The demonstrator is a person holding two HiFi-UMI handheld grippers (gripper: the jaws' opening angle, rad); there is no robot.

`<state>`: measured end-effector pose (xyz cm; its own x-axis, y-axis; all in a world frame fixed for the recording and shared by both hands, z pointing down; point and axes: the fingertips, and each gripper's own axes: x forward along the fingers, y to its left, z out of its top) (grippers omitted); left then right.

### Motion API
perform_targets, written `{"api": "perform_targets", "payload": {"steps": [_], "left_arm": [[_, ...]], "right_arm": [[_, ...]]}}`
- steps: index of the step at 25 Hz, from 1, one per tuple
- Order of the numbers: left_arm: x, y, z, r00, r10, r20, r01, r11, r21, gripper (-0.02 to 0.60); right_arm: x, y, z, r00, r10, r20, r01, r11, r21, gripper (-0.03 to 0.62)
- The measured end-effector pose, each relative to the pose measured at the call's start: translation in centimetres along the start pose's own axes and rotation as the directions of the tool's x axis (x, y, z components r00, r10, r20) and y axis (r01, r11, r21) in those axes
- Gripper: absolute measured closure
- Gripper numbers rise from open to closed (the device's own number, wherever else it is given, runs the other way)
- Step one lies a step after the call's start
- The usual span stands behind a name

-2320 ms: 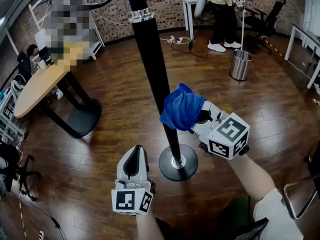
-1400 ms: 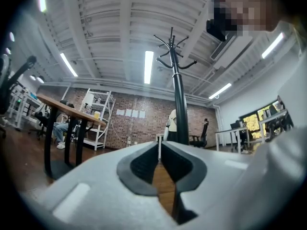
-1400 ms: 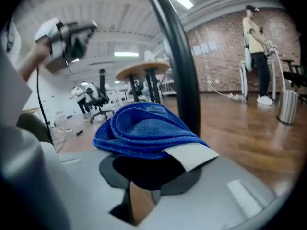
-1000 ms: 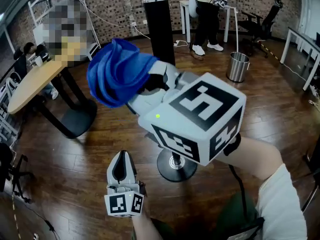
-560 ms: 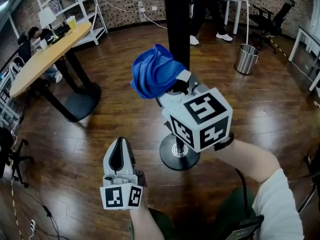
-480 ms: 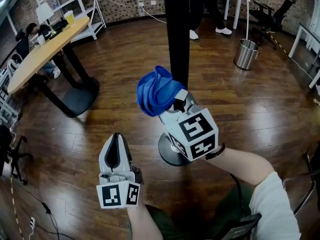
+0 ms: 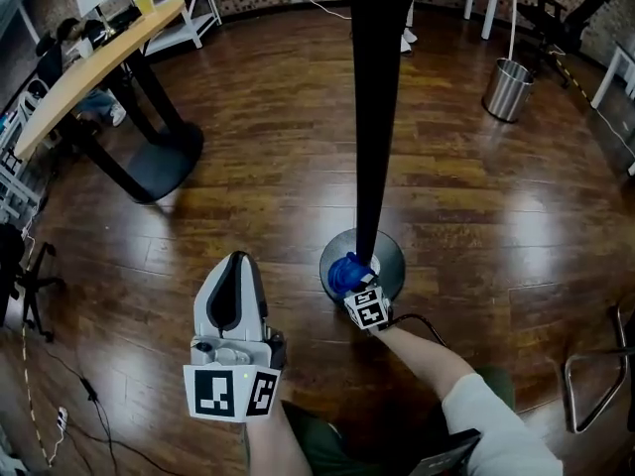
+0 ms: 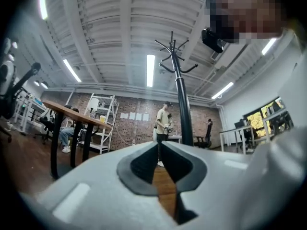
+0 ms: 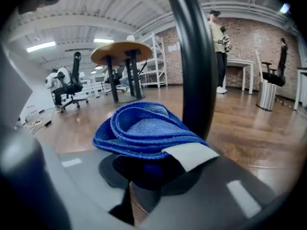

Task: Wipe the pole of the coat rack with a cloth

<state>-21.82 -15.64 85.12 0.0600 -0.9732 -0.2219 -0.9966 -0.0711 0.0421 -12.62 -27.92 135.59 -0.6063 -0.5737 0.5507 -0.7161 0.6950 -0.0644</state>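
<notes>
Blue cloth point(image 7: 347, 271) clamped in my right gripper point(image 7: 353, 284), low beside the pole point(image 7: 375, 117).
Just past my jaws the pole rises from its round base point(image 7: 395, 258); my left gripper point(image 7: 235, 261) hangs apart, jaws together, empty.

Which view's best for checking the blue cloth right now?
Right gripper view: the blue cloth fills the middle, bunched and clamped in the right gripper, with the pole just behind it. Head view shows the cloth only small, low beside the pole. Left gripper view doesn't show it.
</notes>
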Motion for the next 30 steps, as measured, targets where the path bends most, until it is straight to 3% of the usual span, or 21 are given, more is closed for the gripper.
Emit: {"api": "perform_targets", "payload": {"steps": [2,4,6,8,10,12,14,15,17,20,22,27,30], "left_arm": [[0.0,0.0,-0.3,1.0,-0.002,-0.004,0.002,1.0,0.007,0.563],[0.3,-0.1,-0.7,1.0,-0.01,-0.007,0.01,1.0,0.006,0.563],[0.8,0.1,-1.7,1.0,-0.011,-0.018,0.011,1.0,-0.004,0.563],[1.3,0.6,-2.7,0.999,0.004,-0.049,-0.005,1.0,-0.009,0.563],[1.4,1.3,-2.7,0.996,0.039,-0.079,-0.04,0.999,-0.016,0.563],[2.0,1.4,-0.3,0.996,0.058,-0.063,-0.06,0.997,-0.042,0.563],[3.4,0.7,3.9,0.999,0.027,-0.038,-0.028,0.999,-0.045,0.563],[4.3,0.1,6.4,0.999,-0.007,-0.04,0.006,0.999,-0.032,0.563],[6.0,-1.0,11.9,0.997,-0.054,-0.053,0.054,0.999,-0.009,0.563],[7.6,-1.6,21.5,0.997,-0.061,-0.039,0.061,0.998,-0.015,0.563],[8.2,-1.7,27.4,0.996,-0.068,-0.058,0.067,0.998,-0.02,0.563],[9.2,-3.4,42.7,0.975,-0.166,-0.151,0.172,0.984,0.033,0.563],[9.6,-4.6,49.5,0.962,-0.209,-0.176,0.226,0.971,0.082,0.563]], "right_arm": [[0.5,0.4,-2.1,0.999,0.006,-0.042,-0.008,1.0,-0.029,0.49],[0.3,0.6,-2.3,1.0,0.0,-0.023,-0.001,1.0,-0.012,0.491],[-0.8,1.6,1.8,0.996,0.042,0.081,-0.042,0.999,0.001,0.491],[-4.9,3.7,10.6,0.963,0.118,0.243,-0.115,0.993,-0.028,0.491],[-12.8,6.3,21.7,0.882,0.199,0.427,-0.18,0.98,-0.084,0.491],[-23.2,8.0,32.6,0.765,0.266,0.586,-0.235,0.963,-0.131,0.491],[-33.2,9.0,42.2,0.665,0.287,0.689,-0.243,0.956,-0.164,0.491],[-37.4,9.4,46.2,0.632,0.29,0.719,-0.241,0.955,-0.173,0.491],[-43.7,9.8,52.5,0.604,0.304,0.737,-0.246,0.95,-0.19,0.491],[-49.7,10.1,60.0,0.595,0.307,0.743,-0.226,0.951,-0.212,0.491],[-52.4,10.2,64.0,0.61,0.301,0.733,-0.2,0.954,-0.225,0.491],[-60.7,12.6,73.0,0.688,0.259,0.678,-0.195,0.966,-0.171,0.491],[-64.8,13.1,76.4,0.734,0.226,0.641,-0.208,0.973,-0.104,0.491]]}}
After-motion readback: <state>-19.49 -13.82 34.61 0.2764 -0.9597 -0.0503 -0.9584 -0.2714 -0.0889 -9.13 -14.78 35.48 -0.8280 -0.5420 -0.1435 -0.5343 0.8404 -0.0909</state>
